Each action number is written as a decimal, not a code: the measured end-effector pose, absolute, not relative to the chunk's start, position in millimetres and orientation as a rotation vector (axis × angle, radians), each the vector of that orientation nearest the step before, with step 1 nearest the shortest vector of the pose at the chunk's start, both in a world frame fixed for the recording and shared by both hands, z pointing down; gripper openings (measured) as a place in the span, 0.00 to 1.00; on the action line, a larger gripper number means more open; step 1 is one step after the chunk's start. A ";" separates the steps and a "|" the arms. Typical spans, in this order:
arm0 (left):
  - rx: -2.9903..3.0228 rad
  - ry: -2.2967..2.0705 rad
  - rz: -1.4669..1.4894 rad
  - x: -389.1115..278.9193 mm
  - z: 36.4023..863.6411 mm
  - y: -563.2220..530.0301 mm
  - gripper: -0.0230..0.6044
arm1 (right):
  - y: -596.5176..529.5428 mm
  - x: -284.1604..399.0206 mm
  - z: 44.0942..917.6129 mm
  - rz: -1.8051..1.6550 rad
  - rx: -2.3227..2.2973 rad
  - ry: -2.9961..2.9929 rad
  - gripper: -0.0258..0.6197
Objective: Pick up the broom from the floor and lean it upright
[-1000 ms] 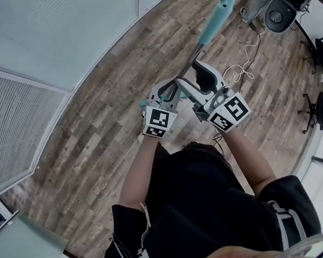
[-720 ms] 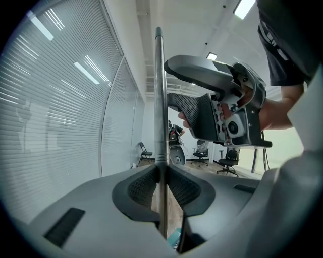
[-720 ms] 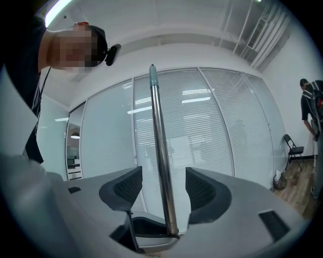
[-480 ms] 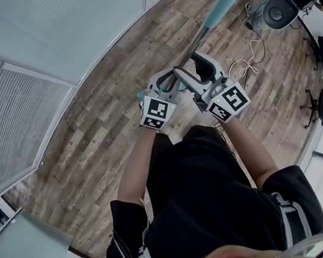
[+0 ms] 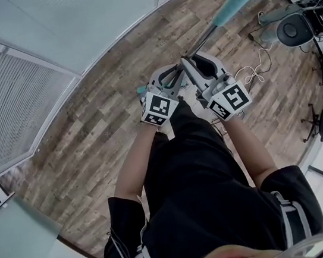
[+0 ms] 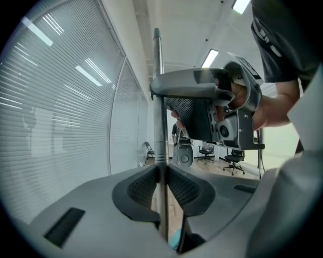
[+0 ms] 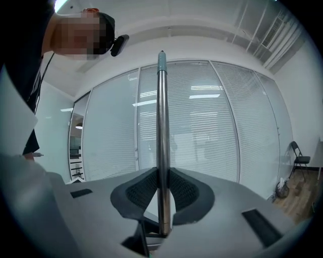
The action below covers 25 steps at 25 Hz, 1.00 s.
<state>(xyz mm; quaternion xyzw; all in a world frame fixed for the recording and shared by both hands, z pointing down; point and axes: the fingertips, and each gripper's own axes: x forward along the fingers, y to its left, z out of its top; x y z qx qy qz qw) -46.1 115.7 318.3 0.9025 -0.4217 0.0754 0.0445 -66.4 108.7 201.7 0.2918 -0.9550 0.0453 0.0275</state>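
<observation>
**Both grippers clamped on the broom's metal pole**

The broom (image 5: 229, 10) is off the wood-plank floor (image 5: 101, 128) and held in front of the person. In the head view its thin, smooth, silver-grey metal pole runs away from the two grippers to a long, tapered teal plastic piece at the far end.

The left gripper (image 6: 162, 174) has its fingers closed on the pole. The dark, mesh-textured pads press against it from both sides, and their curved grey shells meet around it. A bit of teal shows below the fingers in that view. Higher on the same pole, seen from the left gripper view, the right gripper's rounded grey finger wraps the shaft.

The right gripper (image 7: 162, 186) has just been closing its fingers, and the pole stands between them. Its netted black pads now pinch the round tube. Above them the shaft rises straight to a small teal cap.

Behind the pole is a glass wall with fine horizontal blinds (image 7: 212, 131). A loose white cable (image 5: 252, 73) coils on the planks near the grippers, and black office chairs (image 6: 232, 158) stand well apart in the background
</observation>
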 end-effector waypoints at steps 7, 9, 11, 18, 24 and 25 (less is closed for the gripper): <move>2.722 -1.337 0.205 -42.9 330.1 60.5 0.18 | 46.8 -48.6 218.4 0.268 0.869 -2.999 0.16; 2.732 -1.354 0.171 -35.7 322.9 43.2 0.18 | 23.4 -36.5 221.6 0.311 0.882 -3.010 0.16; 2.745 -1.367 0.151 -25.9 318.6 25.9 0.18 | -2.0 -20.1 227.7 0.344 0.902 -3.005 0.16; 2.685 -1.305 0.109 -2.9 320.7 -17.9 0.17 | -72.3 47.7 259.1 0.366 0.930 -2.947 0.16; 2.574 -1.293 0.065 2.8 332.0 -38.4 0.12 | -124.4 90.4 290.9 0.417 0.907 -2.931 0.16; 2.550 -1.308 0.048 1.5 333.4 -41.2 0.10 | -132.2 95.5 294.7 0.421 0.900 -2.928 0.16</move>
